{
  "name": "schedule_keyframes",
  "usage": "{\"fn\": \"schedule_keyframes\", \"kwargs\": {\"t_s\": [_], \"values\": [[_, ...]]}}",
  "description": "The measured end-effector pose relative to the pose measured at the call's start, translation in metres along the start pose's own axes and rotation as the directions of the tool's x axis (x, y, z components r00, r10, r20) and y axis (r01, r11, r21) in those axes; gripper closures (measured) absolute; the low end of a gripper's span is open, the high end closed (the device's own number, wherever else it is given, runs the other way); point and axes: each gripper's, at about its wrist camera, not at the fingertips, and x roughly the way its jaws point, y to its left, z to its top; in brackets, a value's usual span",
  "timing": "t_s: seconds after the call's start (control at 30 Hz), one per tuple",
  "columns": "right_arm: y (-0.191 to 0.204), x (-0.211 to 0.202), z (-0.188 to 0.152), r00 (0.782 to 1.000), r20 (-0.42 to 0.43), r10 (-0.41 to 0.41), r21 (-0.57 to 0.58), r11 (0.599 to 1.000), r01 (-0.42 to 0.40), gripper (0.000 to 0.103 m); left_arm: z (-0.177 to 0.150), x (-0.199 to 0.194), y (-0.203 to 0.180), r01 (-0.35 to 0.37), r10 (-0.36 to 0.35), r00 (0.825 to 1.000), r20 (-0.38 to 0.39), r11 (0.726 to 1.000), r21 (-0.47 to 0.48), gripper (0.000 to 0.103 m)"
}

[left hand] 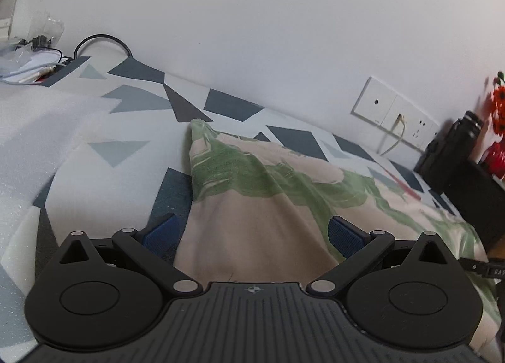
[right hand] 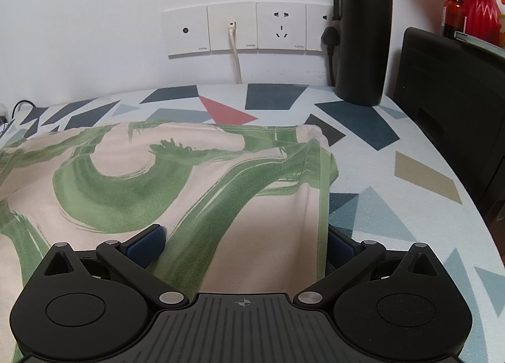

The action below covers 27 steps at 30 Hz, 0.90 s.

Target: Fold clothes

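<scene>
Spread across the patterned tablecloth lies the green-and-beige garment, near corner at 6 o'clock between both wide-apart jaw pairs. Left gripper and right gripper: pinch corners together, lift evenly toward 12 o'clock, clear of bottle.

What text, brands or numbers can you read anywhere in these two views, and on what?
Small grey brand marks at the lower corners of the white wall socket plates: too small to read reliably.
Pale lettering on the black strap at the right edge of the left wrist view: blurred and cut off, unreadable.
Tall black metal flask, beige and green patterned cloth: no text visible.
</scene>
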Motion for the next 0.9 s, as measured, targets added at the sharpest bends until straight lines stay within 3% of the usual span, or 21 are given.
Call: {"fn": "schedule_keyframes", "kwargs": {"t_s": [0.13,0.3,0.43,0.6,0.73,0.9], "values": [[0.001,0.000,0.001,1.000,-0.002,-0.008,0.001,1.000,0.008,0.001,0.001,0.002,0.000,0.000,0.000,1.000,-0.007,1.000,0.001,0.001],[0.000,0.000,0.000,1.000,-0.004,-0.005,0.002,1.000,0.005,0.001,0.000,0.013,-0.026,-0.110,0.123,0.990,-0.067,0.979,0.170,0.001],[0.001,0.000,0.001,1.000,-0.008,-0.007,0.003,1.000,0.007,0.001,-0.002,0.019,-0.036,-0.158,0.180,0.980,-0.083,0.962,0.224,0.000],[0.003,0.001,0.006,0.999,-0.040,-0.024,0.019,1.000,0.024,0.001,-0.001,0.020,-0.037,-0.156,0.185,0.977,-0.106,0.959,0.236,0.000],[0.006,0.003,0.018,0.990,-0.132,-0.048,0.053,0.997,0.055,0.001,0.007,0.021,-0.039,-0.147,0.197,0.963,-0.184,0.956,0.255,0.000],[0.003,0.000,0.020,0.982,-0.186,-0.016,0.068,0.997,0.029,0.001,0.007,0.017,-0.036,-0.107,0.183,0.953,-0.242,0.949,0.296,0.000]]}}
